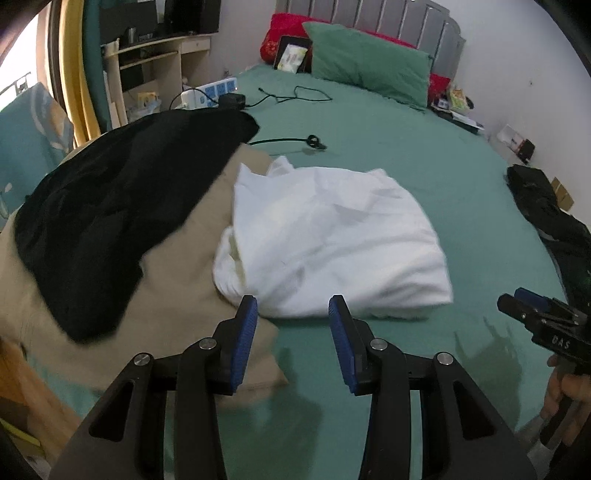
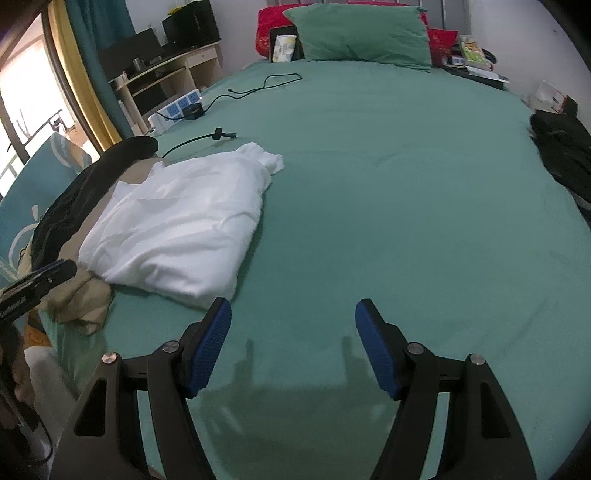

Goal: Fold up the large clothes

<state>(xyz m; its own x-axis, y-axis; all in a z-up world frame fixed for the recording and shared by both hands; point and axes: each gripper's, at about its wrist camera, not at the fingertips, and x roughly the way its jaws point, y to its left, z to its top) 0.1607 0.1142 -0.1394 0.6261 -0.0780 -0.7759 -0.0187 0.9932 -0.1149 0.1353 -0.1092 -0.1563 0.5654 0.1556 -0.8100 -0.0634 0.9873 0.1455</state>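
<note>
Nearby, folded white garment [image 2: 177, 225] lies left; green bedsheet [image 2: 406, 206] spreads bare rightward

You are looking at a bed [image 2: 406, 184] in a green sheet. A folded white garment [image 2: 177, 221] is lying at left, partly overlapping a tan cloth [image 1: 177, 306]. A green pillow [image 2: 358, 33] is resting at the top, a black cable [image 2: 258, 86] lying before it.

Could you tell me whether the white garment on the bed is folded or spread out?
Folded. The white garment lies as a compact, layered bundle with doubled edges on the green sheet, partly overlapping the tan cloth; neither claw touches it.
</note>
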